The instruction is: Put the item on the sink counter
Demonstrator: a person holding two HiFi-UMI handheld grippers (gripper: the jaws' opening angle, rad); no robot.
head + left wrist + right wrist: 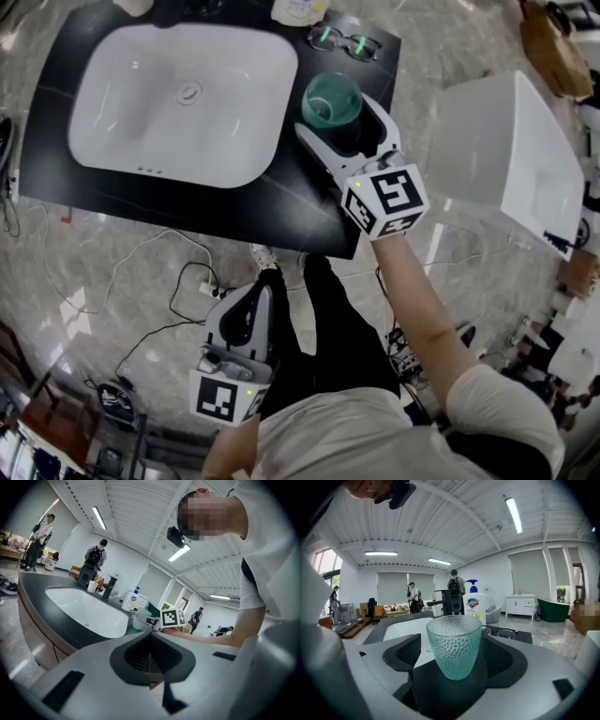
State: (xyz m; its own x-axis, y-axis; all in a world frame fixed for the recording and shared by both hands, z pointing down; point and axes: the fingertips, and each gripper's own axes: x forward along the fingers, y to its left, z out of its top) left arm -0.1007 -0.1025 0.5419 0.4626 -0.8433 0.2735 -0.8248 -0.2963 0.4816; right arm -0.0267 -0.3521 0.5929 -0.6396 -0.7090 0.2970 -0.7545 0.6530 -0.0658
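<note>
Showing only in right gripper view: gaps flanking green cup

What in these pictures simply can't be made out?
Soap bottle: head view, cut off by the top edge.
Whether the fingers of the right gripper press the cup or only flank it: right gripper view, the cup's rim covers their inner edges.
Glasses: right gripper view, one lens sits behind the cup.
People in the background: both gripper views, too small.

soap bottle cut off at top edge; glasses partly hidden behind cup.
</note>
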